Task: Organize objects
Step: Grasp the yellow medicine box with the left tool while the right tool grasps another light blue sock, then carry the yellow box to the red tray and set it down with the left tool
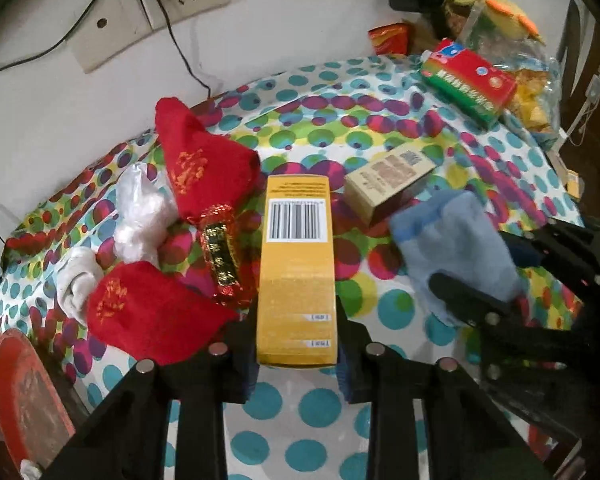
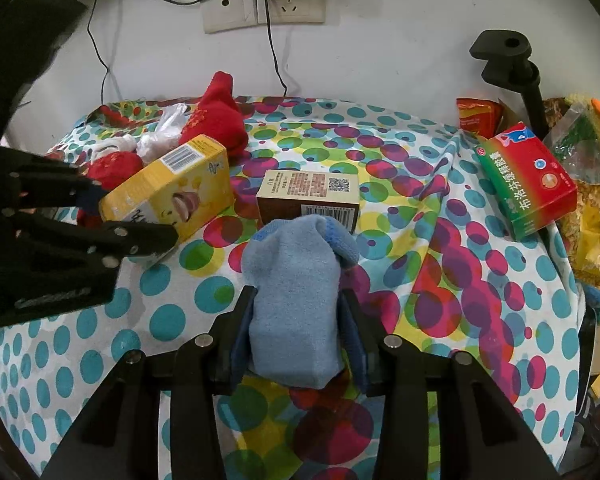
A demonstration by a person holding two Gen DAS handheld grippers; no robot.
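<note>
My left gripper (image 1: 296,344) is shut on the near end of a long yellow box (image 1: 296,264) with a barcode on top. The right wrist view shows that left gripper (image 2: 128,220) clamping the yellow box (image 2: 172,188) at the left. My right gripper (image 2: 296,320) is shut on a light blue sock (image 2: 296,280), which sticks up between its fingers over the spotted tablecloth (image 2: 420,280). In the left wrist view the right gripper (image 1: 508,276) and the blue sock (image 1: 456,240) sit to the right of the yellow box.
A beige box (image 2: 308,196) lies just behind the sock. Two red socks (image 1: 204,164) (image 1: 148,308), a white sock (image 1: 76,280), a plastic bag (image 1: 144,208) and a red-gold packet (image 1: 220,256) crowd the left. A red-green box (image 2: 528,180), snack bags (image 2: 592,232) and a black stand (image 2: 508,60) are at the right.
</note>
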